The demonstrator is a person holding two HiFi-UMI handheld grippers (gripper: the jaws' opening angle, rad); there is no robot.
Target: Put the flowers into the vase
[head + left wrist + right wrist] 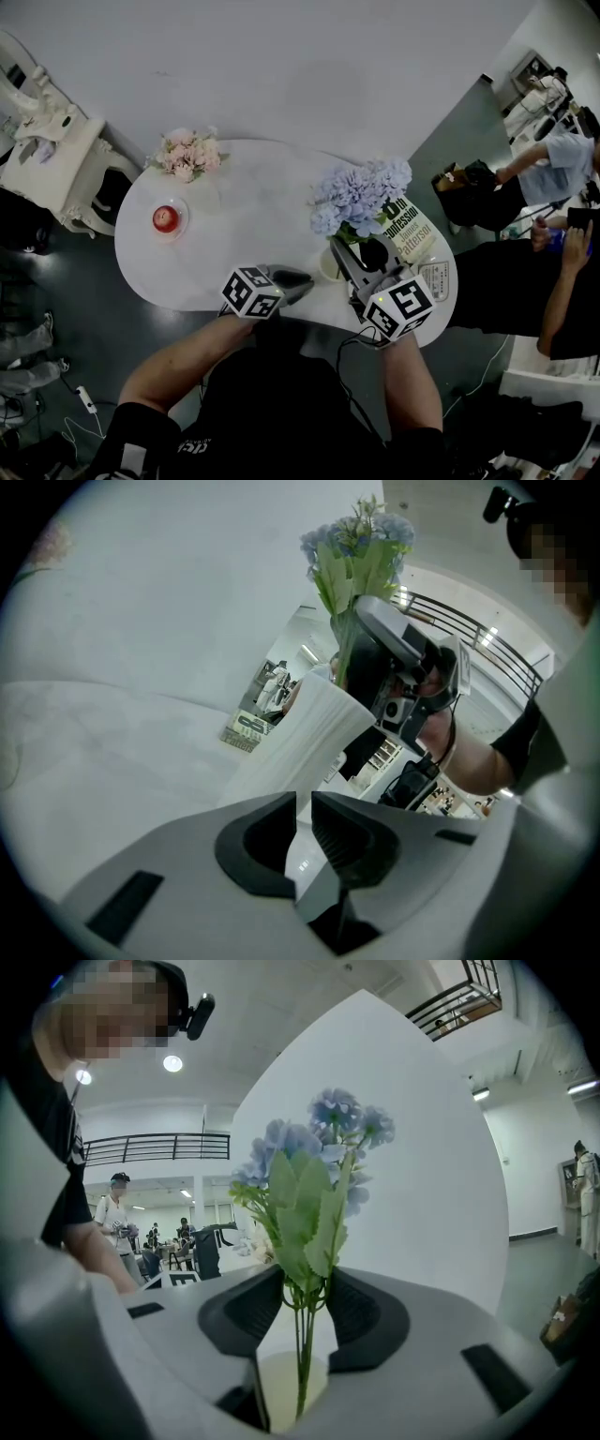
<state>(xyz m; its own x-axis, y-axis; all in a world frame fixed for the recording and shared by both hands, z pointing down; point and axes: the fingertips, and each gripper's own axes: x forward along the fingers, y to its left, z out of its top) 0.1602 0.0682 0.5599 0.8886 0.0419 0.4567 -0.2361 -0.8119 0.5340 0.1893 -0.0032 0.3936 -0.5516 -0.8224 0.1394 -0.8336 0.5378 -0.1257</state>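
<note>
Blue flowers (361,195) stand in the white vase (328,270) at the 4 o'clock edge of the table (253,197), with both grippers close by.
The right gripper (305,1290) has its fingers (366,1312) released around the green stems (302,1354), with a gap on either side. The left gripper (302,810) points at the foot of the ribbed vase, its fingers almost together with a thin slit between them and nothing clamped. At 2 o'clock from the vase lies a book (415,236) reading "confession" and "Patterson". Pink flowers (190,154) sit at the table's 10 o'clock, and a red fruit (166,218) on a saucer (181,228) at 9.
</note>
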